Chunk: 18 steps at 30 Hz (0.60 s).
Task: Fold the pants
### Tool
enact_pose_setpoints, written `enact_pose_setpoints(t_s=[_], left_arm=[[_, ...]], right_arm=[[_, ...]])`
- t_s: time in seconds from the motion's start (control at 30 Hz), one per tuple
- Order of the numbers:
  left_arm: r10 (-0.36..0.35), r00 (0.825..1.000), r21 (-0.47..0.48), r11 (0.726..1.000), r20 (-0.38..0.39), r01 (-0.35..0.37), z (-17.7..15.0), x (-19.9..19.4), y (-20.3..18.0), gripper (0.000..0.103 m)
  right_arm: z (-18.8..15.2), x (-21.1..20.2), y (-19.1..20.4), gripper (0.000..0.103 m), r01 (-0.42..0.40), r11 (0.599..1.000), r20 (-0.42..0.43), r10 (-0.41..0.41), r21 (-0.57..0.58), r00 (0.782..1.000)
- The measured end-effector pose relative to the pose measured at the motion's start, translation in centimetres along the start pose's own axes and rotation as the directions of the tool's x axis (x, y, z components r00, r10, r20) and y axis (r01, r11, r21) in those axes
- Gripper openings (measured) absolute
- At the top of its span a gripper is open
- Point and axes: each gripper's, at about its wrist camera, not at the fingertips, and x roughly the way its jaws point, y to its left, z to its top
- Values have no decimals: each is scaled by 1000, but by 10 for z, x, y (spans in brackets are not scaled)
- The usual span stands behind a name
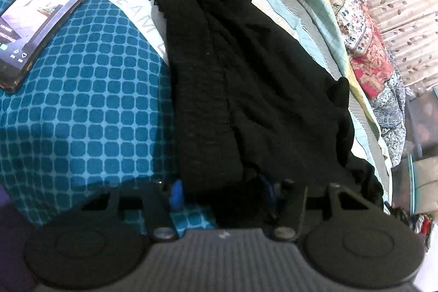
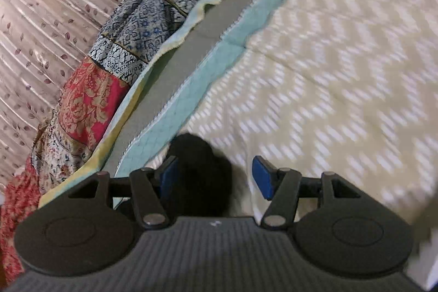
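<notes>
Black knit pants [image 1: 246,89], bunched lengthwise on the bed [image 1: 90,106], could slip free: left gripper [image 1: 221,193] jaws straddle one end, right gripper [image 2: 213,177] jaws apart, barely catching cloth

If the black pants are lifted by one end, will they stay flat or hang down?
The black pants look like soft, thin knit lying in loose folds, so they would probably droop and unfold. They seem light, and would likely bunch up rather than slide.
</notes>
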Motion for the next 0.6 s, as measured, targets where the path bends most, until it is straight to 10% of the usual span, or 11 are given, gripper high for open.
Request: enact_pose_setpoints(t_s=[0.13, 0.17, 0.37, 0.6], left_arm=[[28, 1000, 34, 999, 5, -28, 3, 2, -5, 48], [33, 999, 47, 998, 9, -34, 3, 1, -9, 47], [-54, 987, 198, 980, 150, 23, 22, -37, -57, 45], [-113, 974, 249, 966, 196, 62, 25, -77, -67, 44]], right_arm=[[15, 18, -2, 53, -32, 993, -100, 20, -115, 995], [14, 18, 4, 11, -29, 984, -118, 8, -174, 993], [68, -40, 10, 8, -63, 993, 78, 71, -99, 994], [129, -139, -45, 5, 66, 998, 344, -54, -22, 937]])
